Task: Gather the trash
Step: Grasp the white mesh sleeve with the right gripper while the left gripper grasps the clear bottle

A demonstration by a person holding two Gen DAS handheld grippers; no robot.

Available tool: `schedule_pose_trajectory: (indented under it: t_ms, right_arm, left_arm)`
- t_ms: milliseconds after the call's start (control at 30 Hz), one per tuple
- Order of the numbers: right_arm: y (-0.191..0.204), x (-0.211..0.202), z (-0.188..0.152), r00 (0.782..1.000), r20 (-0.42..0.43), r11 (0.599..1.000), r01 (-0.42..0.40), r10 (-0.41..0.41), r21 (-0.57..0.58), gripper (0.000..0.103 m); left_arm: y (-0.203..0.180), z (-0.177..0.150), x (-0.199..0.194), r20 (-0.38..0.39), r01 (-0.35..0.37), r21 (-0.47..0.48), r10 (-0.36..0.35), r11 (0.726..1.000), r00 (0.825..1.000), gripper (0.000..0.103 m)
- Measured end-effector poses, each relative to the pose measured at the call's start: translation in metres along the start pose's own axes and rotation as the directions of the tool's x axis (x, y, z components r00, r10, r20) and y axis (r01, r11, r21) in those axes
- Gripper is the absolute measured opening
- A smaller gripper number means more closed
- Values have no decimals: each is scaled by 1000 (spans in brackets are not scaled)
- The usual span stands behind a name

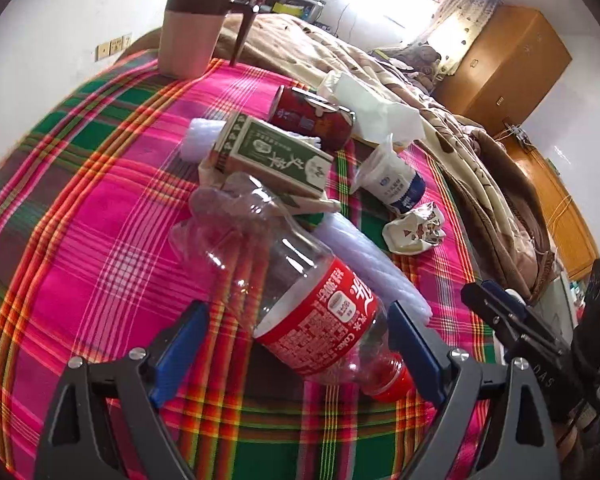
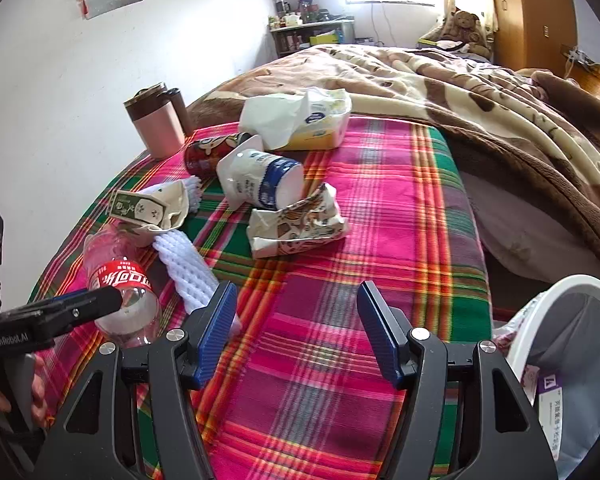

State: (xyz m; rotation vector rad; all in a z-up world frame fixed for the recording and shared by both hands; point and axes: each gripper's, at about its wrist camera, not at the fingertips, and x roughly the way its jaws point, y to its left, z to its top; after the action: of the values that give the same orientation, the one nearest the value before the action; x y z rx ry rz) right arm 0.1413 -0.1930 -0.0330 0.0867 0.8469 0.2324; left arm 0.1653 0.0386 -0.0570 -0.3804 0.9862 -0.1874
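Trash is mostly uncollected, as I judge it. Left gripper [image 1: 296,344] straddles the cola bottle [image 1: 320,308] with its jaws apart, not clamped; right gripper [image 2: 298,332] hovers agape and empty. Beyond, carton [image 1: 276,152], can [image 1: 312,118], cup [image 2: 260,180] and wrapper [image 2: 300,220] litter the bed [image 2: 380,300]; bin [image 2: 560,360] sits beside it.

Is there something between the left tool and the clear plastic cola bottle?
No. The left tool is open, its fingers on both sides of the clear plastic cola bottle with the red label; nothing visible lies between them.
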Motion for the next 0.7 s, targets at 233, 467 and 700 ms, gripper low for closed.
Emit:
schedule_pose_trajectory:
  t_ms: [233, 467, 700]
  right_arm:
    - [10, 10, 3, 1000, -18, 1000, -11, 10, -7, 64]
    - [23, 21, 8, 999, -53, 998, -8, 5, -69, 64]
    - [40, 34, 8, 995, -92, 992, -57, 46, -114, 64]
  left_arm:
    - [5, 11, 20, -28, 46, -86, -49, 995, 998, 93]
    - [16, 9, 18, -41, 5, -24, -6, 1000, 999, 93]
    - [33, 7, 6, -60, -39, 24, 40, 999, 997, 92]
